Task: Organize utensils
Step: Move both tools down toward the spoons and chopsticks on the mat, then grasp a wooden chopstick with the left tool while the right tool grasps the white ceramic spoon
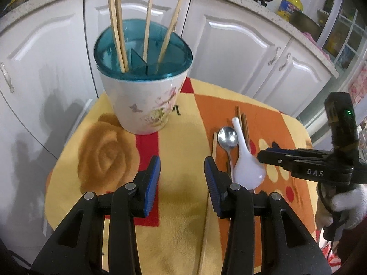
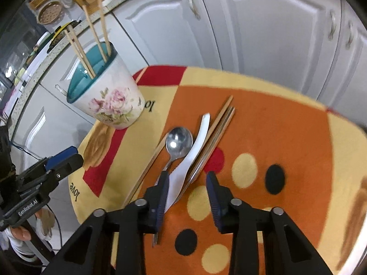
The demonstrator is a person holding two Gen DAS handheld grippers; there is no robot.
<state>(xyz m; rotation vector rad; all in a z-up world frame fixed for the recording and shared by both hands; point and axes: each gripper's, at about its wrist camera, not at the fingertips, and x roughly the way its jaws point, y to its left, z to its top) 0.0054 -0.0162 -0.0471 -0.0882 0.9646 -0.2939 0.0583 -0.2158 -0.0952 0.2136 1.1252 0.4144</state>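
White ceramic spoon lies lengthwise just ahead of the right claw, nearer than left claw; both claws apart, empty.

Patterned cloth carries holder, spoons, chopsticks.

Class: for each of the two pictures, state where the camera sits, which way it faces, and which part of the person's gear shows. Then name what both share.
Left wrist: behind the open left gripper, facing the utensil holder; the right gripper enters at right.
Right wrist: behind the open right gripper, looking down on the white spoon; the left gripper shows at left.
Shared: holder, metal spoon, loose chopsticks.
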